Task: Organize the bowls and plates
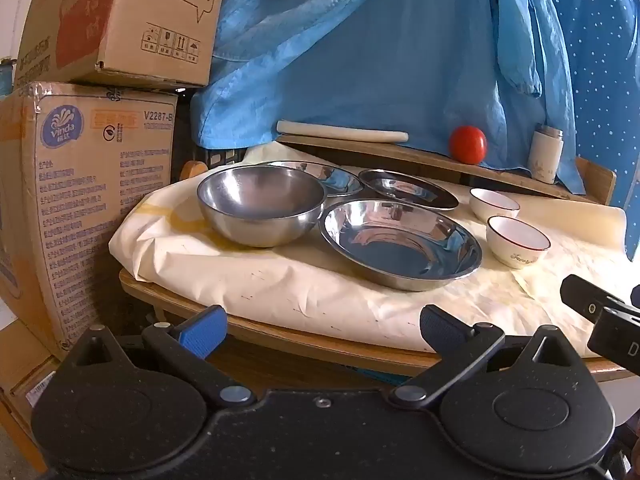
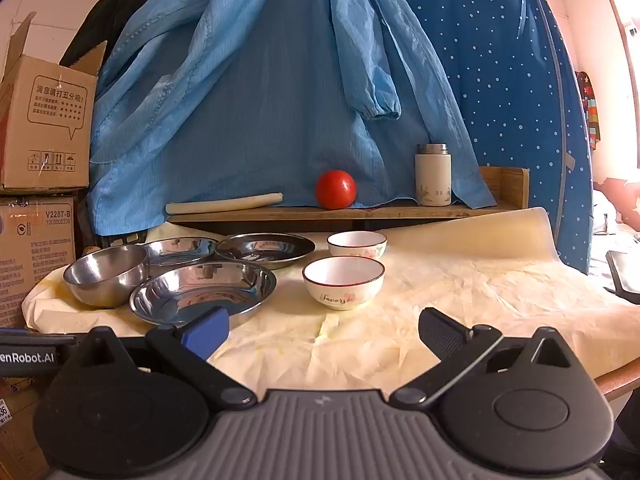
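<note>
On the cream-covered table stand a deep steel bowl [image 1: 261,211] [image 2: 106,276], a wide steel plate [image 1: 400,243] [image 2: 203,292] in front, and two more steel plates [image 1: 320,176] [image 1: 408,189] [image 2: 182,250] [image 2: 266,249] behind. To their right sit two white ceramic bowls with red rims [image 1: 517,241] [image 1: 494,203] [image 2: 343,282] [image 2: 357,243]. My left gripper [image 1: 322,332] hovers open at the table's front edge, short of the steel dishes. My right gripper [image 2: 324,330] is open too, over the cloth just before the nearer white bowl. Neither holds anything.
A raised wooden shelf [image 2: 360,212] at the back carries a red tomato [image 2: 335,189], a white flask [image 2: 433,175] and a pale rolled sheet [image 2: 224,203]. Blue garments [image 2: 280,80] hang behind. Cardboard boxes [image 1: 80,184] stack at the left. The right gripper's body [image 1: 600,312] shows at the left wrist view's edge.
</note>
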The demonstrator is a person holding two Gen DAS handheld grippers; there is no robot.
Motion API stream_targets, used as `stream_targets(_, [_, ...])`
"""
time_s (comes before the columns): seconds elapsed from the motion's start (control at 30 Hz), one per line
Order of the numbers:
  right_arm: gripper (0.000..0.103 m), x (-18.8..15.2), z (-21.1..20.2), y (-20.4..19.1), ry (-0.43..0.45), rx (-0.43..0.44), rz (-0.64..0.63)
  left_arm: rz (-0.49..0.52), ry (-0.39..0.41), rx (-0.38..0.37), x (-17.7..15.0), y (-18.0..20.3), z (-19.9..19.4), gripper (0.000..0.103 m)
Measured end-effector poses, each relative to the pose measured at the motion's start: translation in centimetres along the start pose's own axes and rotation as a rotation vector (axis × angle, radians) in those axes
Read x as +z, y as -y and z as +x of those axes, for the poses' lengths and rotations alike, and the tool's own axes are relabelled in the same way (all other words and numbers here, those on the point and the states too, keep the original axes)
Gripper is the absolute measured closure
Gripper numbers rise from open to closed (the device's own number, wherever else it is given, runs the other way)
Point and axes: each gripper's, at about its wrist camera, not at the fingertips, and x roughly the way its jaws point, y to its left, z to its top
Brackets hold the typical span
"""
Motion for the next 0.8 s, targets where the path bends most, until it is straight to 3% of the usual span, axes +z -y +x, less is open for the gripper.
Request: stream_targets(0.8, [0.0,-0.24,0.03,0.11,-0.003,0.0,0.001,0.022,0.004,-0.003,-0.24,0.42,-0.2,0.001])
